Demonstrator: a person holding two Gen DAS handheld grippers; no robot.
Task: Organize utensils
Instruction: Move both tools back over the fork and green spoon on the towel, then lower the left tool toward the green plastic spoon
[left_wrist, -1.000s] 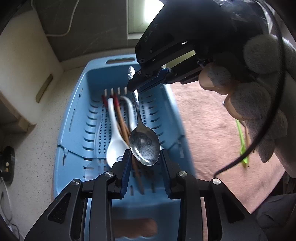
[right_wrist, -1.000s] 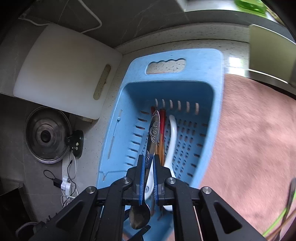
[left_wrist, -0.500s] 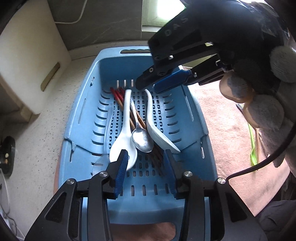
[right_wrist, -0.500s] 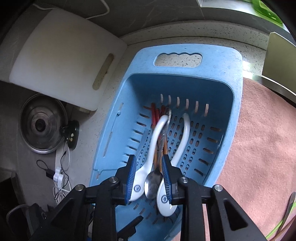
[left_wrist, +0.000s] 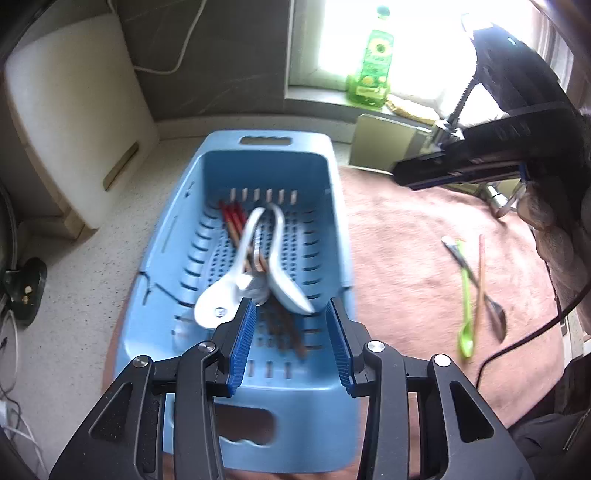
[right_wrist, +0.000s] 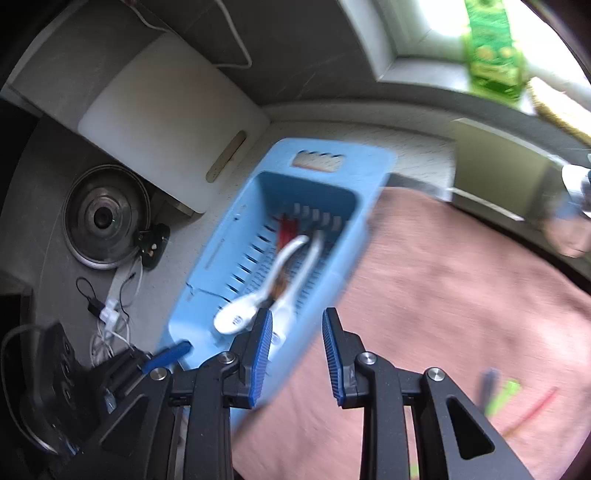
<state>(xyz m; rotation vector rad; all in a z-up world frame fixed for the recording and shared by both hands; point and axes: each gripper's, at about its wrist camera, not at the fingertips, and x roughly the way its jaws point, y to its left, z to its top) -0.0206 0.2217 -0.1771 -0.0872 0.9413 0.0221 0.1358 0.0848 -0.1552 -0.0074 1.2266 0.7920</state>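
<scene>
Three utensils (left_wrist: 476, 291) lie on the mat (left_wrist: 406, 258), long axes running near-to-far, right of the basket (left_wrist: 332, 229). Right claw (right_wrist: 297, 354) is nearer and its jaws have just been opening, nothing between them; left claw (left_wrist: 291, 343) likewise gapes empty over the basket.

Spoons (left_wrist: 236, 284) and chopsticks (left_wrist: 232, 221) lie in the basket (left_wrist: 155, 258), left of the mat (left_wrist: 406, 258).

The left gripper (left_wrist: 291, 339) hangs above the near end of a blue slotted basket (left_wrist: 177, 236), its blue-padded jaws apart with nothing between them. In the basket lie two white ceramic spoons (left_wrist: 221, 302), a metal spoon (left_wrist: 258, 288) between them, and red-tipped chopsticks (left_wrist: 232, 218) underneath, all somewhat blurred. On the pink mat (left_wrist: 399, 266) to the right rest a green spoon (left_wrist: 466, 299), a chopstick (left_wrist: 480, 280) and what looks like another metal spoon (left_wrist: 493, 312). The right gripper (left_wrist: 402, 173) is held above the mat.
</scene>
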